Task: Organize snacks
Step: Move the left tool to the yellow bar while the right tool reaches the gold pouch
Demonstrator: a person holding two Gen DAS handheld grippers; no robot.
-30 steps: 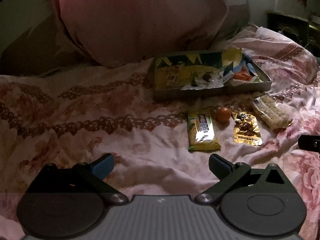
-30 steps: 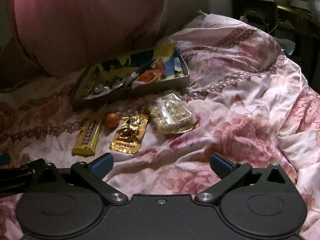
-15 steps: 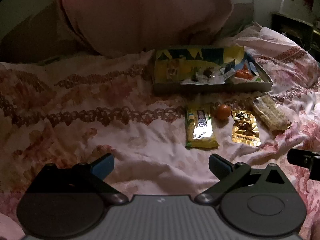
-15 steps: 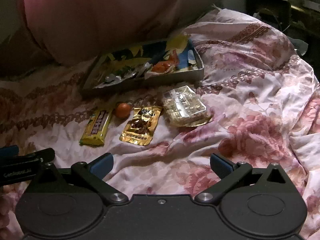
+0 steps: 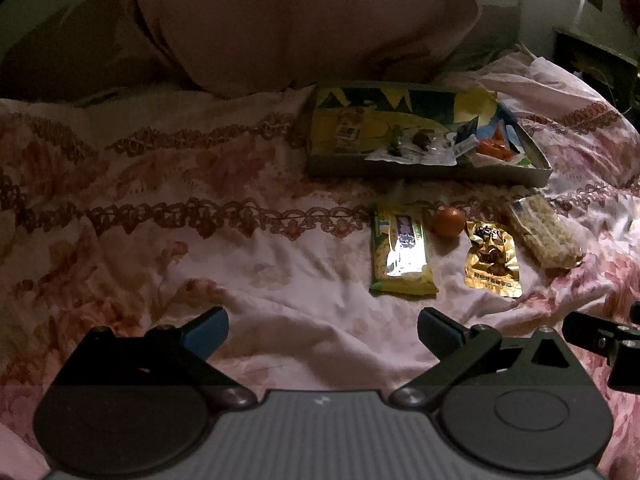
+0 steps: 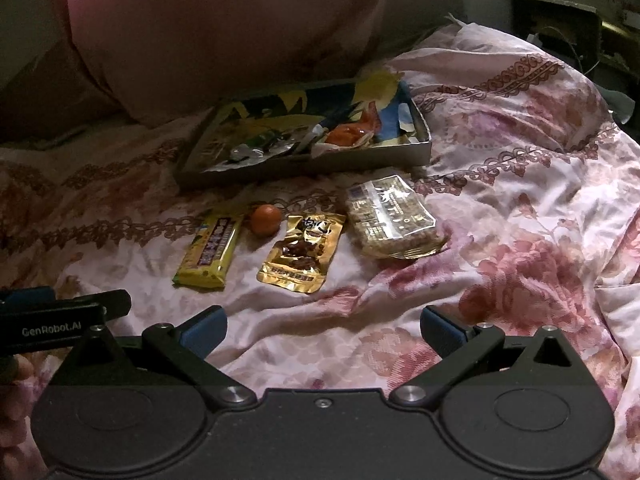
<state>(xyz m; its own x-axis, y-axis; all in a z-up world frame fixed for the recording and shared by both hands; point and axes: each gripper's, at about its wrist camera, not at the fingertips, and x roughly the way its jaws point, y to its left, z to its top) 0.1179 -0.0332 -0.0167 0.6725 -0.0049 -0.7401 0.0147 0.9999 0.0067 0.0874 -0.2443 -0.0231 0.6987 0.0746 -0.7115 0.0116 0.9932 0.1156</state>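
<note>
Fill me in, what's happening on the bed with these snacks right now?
Nobody holds anything yet. The left gripper and right gripper both hover open above the floral bedspread. Four snacks lie in a row outside the box: a yellow bar, a small orange fruit, a gold pouch and a clear cracker pack. A few wrapped snacks already sit in the box.

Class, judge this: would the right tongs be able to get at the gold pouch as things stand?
Probably yes: the right tongs are open, and only bare bedspread lies between them and the gold pouch.
</note>
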